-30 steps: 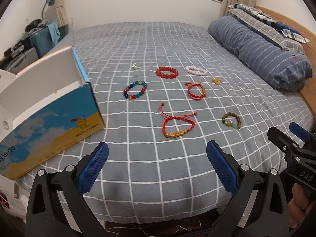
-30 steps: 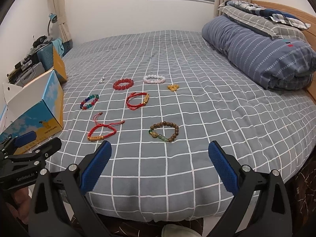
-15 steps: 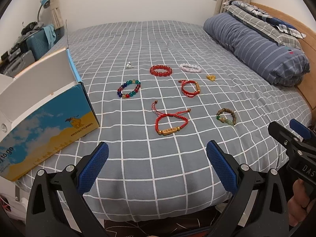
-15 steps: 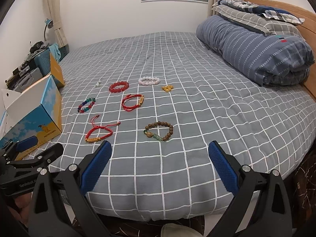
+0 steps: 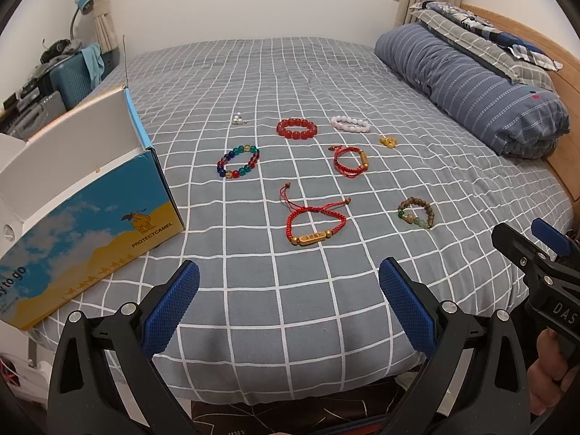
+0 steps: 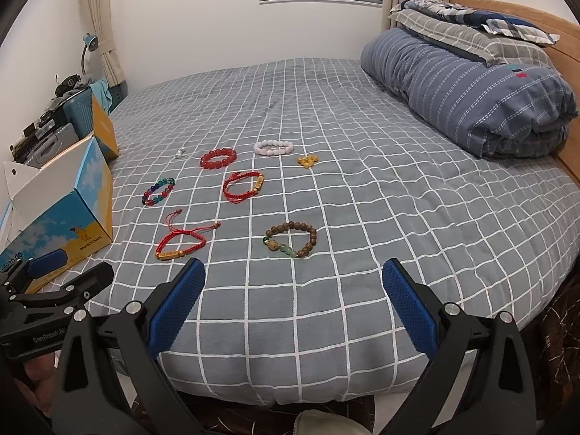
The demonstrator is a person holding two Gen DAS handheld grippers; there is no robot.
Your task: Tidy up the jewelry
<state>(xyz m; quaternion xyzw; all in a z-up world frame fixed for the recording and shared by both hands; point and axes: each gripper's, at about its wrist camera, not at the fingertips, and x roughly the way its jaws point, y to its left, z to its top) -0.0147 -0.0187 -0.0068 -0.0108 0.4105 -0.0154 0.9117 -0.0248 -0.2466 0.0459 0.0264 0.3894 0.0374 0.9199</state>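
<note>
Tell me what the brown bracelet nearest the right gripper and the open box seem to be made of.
Brown bracelet: looks like matte wooden beads, dull and grainy, with a few glossy green beads, perhaps glass or jade.
Open box: printed cardboard, judging by its thin creased white flaps and smooth picture-printed side.

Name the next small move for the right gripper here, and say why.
Probably ease the right gripper forward and down toward the brown bead bracelet. Its jaws stand open and empty, this bracelet lies nearest ahead of it on the bed, and every piece is still outside the box.

Left tool (image 5: 289,291) and right tool (image 6: 293,290), both spread wide.
</note>
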